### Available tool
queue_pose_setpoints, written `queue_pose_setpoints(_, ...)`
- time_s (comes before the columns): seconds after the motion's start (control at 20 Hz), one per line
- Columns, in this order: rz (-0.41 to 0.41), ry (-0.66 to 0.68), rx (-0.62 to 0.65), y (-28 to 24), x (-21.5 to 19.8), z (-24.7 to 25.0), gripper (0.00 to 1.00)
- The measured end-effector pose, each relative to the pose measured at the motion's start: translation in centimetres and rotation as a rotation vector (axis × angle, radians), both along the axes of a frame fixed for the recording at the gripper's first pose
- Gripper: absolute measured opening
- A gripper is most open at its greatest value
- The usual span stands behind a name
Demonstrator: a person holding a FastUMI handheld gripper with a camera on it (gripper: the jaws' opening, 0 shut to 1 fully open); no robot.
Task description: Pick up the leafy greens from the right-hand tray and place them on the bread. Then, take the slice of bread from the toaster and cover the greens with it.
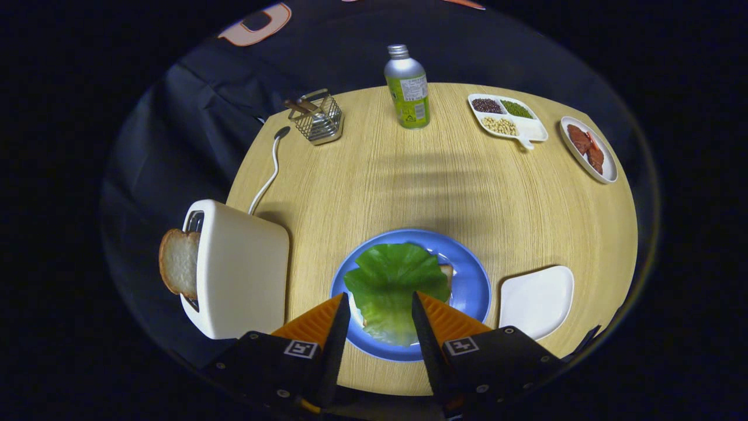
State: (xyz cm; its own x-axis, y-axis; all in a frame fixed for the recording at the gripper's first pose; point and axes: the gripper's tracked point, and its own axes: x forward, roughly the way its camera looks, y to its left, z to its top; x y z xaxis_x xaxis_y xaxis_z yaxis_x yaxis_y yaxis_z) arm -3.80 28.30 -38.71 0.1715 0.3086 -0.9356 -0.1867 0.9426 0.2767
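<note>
The leafy greens lie spread over a slice of bread on the blue plate; just a corner of that bread peeks out at the right. My gripper hovers above the near part of the plate, open, with the leaf's near edge showing in the gap between the fingers and nothing held. Left of the plate stands a white toaster with a slice of bread sticking out of its slot. Right of the plate sits a white tray with nothing on it.
Far side of the round wooden table: a wire basket, a green bottle, a divided dish of beans and a plate of meat. The toaster's white cord runs toward the basket.
</note>
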Motion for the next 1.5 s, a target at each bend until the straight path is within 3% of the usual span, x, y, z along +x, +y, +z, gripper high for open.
queue_pose_setpoints(0.35,0.035,-0.057,0.033,5.5,0.4,7.0,0.88)
queue_pose_setpoints(0.85,0.046,-0.071,0.055,14.6,0.2,12.4,0.88)
queue_pose_setpoints(1.05,0.091,-0.046,0.055,18.6,-0.9,13.1,0.89)
queue_pose_setpoints(1.25,0.124,-0.002,0.010,20.2,-2.4,11.9,0.83)
queue_pose_setpoints(1.5,0.118,0.018,-0.038,21.2,-2.6,10.5,0.62)
